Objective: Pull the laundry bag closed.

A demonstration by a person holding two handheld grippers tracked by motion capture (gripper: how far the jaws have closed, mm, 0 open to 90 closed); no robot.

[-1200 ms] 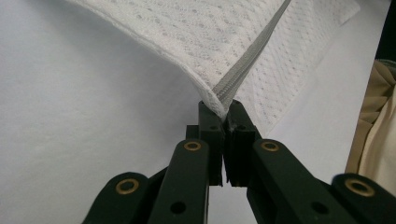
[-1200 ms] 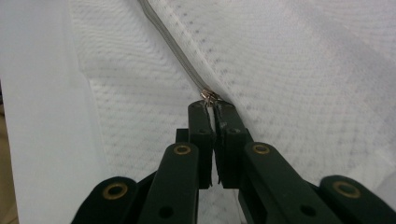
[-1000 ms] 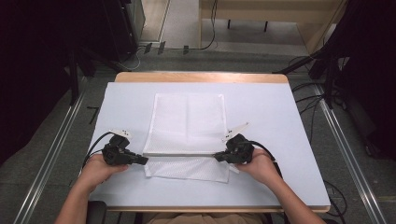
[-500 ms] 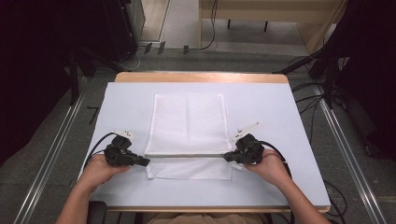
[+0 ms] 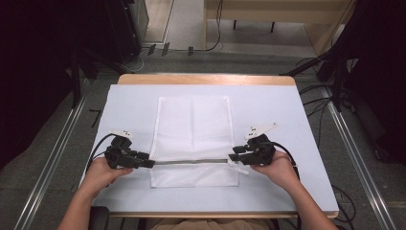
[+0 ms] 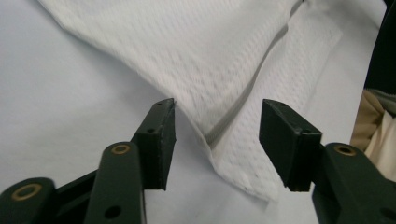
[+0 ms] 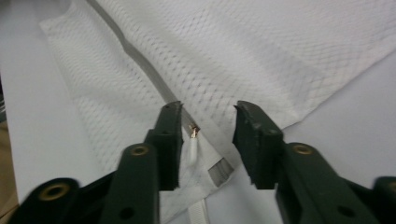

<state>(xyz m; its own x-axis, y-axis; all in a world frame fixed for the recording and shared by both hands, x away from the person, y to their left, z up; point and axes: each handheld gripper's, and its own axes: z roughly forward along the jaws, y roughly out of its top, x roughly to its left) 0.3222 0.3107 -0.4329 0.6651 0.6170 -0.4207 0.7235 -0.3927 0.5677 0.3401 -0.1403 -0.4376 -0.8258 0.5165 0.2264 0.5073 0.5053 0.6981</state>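
White mesh bag (image 5: 194,139) flat at the middle of the desk (image 5: 282,110), grey zipper (image 5: 191,161) running across near its front edge. Left gripper (image 5: 146,163) released, jaws spread either side of the bag's left edge at the zipper end (image 6: 212,137). Right gripper (image 5: 233,157) released too, jaws apart around the white zipper pull (image 7: 193,140) at the bag's right edge.

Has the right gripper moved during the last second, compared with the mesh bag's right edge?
Yes. The right gripper moved outward to the right: earlier it lay over the mesh bag; now its tips sit at the bag's right edge.
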